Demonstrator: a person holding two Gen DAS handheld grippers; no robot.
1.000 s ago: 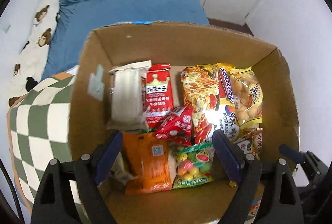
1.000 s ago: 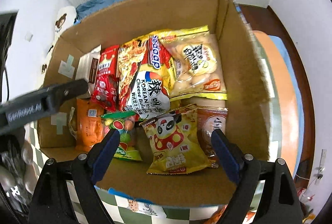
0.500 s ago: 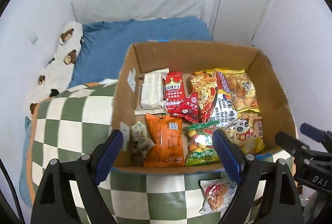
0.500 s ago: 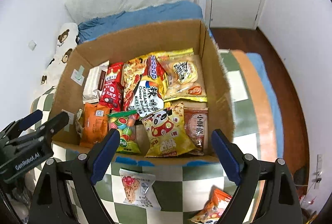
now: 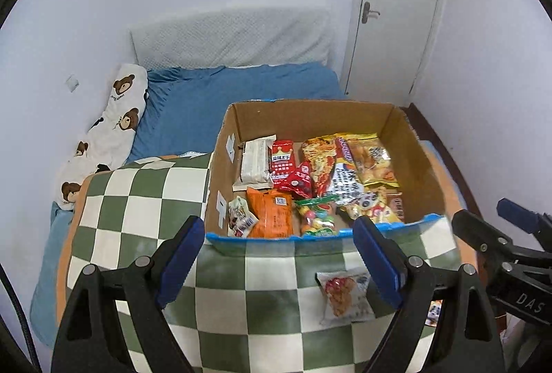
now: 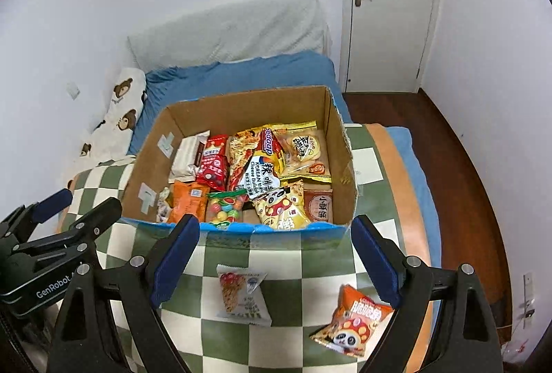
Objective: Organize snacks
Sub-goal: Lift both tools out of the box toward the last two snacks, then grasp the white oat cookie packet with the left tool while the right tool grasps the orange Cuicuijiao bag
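Note:
A cardboard box (image 5: 417, 179) (image 6: 341, 166) full of several snack packs sits on a green-and-white checked blanket (image 5: 138, 217) (image 6: 276, 338). In front of the box lies a clear pack with red snacks (image 5: 345, 295) (image 6: 243, 293). An orange panda pack (image 6: 352, 321) lies to its right. My left gripper (image 5: 279, 259) hovers open and empty above the blanket, short of the box's blue-taped front edge. My right gripper (image 6: 276, 255) is likewise open and empty, above the two loose packs. Each gripper shows at the edge of the other's view.
The blanket covers the near end of a bed with a blue sheet (image 5: 224, 104) (image 6: 241, 76) and a bear-print pillow (image 5: 107, 131) (image 6: 117, 117) on the left. A white door (image 5: 396, 10) (image 6: 386, 3) and dark wood floor (image 6: 448, 159) lie to the right.
Both grippers have pulled back and up from over the box. The box now looks smaller, and the blanket with the loose packs has come into view. Jaws stayed open.

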